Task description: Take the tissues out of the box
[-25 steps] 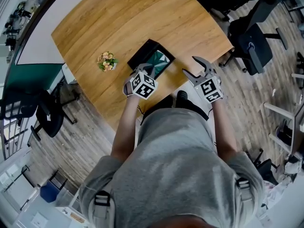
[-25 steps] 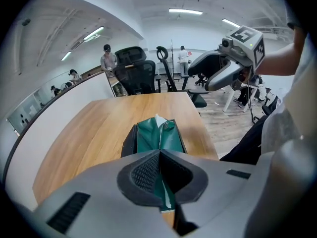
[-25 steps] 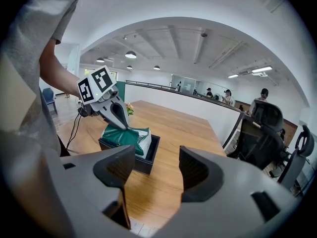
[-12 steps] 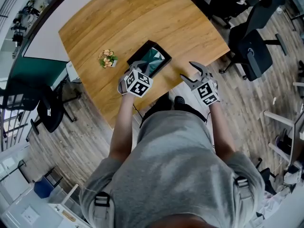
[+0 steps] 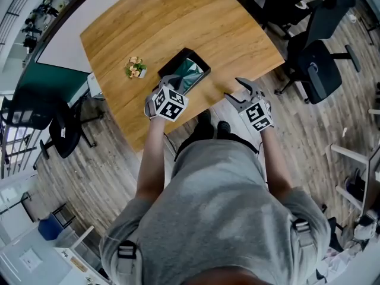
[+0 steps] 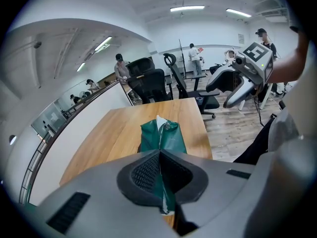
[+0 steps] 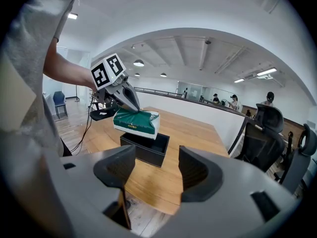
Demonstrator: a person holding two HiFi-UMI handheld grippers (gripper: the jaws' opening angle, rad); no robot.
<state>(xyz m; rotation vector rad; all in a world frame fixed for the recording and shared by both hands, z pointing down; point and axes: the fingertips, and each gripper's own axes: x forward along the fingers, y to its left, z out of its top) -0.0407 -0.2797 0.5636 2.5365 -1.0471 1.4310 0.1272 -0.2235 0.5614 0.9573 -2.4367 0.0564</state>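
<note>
- Pale wood table (image 5: 178, 28) fills the upper half of the head view, with office chairs (image 5: 317, 64) off its right side.
- Left gripper (image 6: 159, 170) has its jaws pressed together on the near end of the green tissue pack (image 7: 134, 121). It pinches only the thin wrapper (a sensible hold, I think, for a soft pack).
- That pack hangs tilted over the open black box (image 7: 144, 148), seemingly clear of it, left of centre in the right gripper view.
- Right gripper (image 7: 156, 166) waits spread and empty by the table's near edge, probably kept free to steady the box.
</note>
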